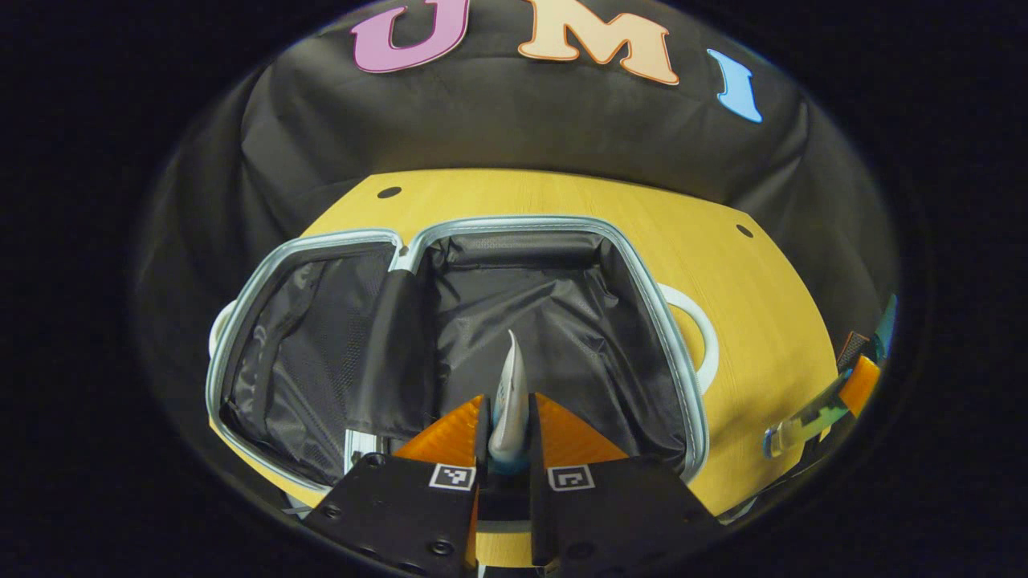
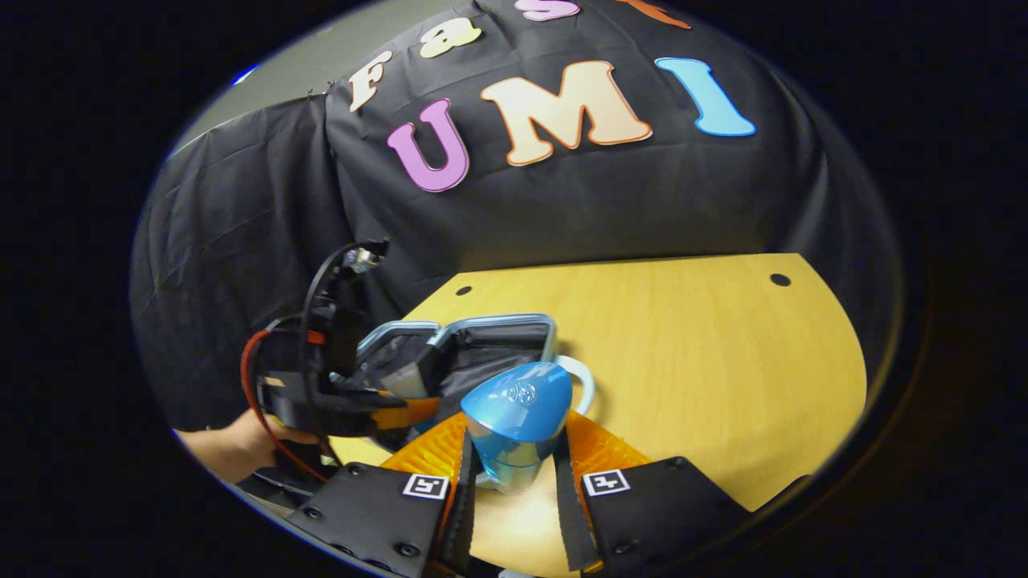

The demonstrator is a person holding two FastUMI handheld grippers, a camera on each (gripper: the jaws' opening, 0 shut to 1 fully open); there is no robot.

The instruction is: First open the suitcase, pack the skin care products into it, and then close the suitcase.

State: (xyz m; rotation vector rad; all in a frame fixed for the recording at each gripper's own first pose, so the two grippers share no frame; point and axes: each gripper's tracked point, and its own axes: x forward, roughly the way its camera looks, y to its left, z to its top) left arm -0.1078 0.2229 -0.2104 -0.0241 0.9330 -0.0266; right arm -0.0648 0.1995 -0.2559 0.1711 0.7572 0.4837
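Left tongs (image 1: 509, 429) clamped on a slim white tube (image 1: 509, 401), open suitcase (image 1: 562, 321) directly ahead on the yellow surface (image 1: 755, 321), right tongs (image 2: 514, 457) clamped on a blue-capped bottle (image 2: 518, 417), suitcase ahead-left of them.

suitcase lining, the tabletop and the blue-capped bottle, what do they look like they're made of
Open suitcase's dark lining: thin woven fabric, probably nylon, creased with a faint sheen. Yellow wooden tabletop: wood or wood-look laminate, matte, with fine straight grain lines. Blue-capped bottle: probably plastic; glossy cap with highlights, translucent body below.
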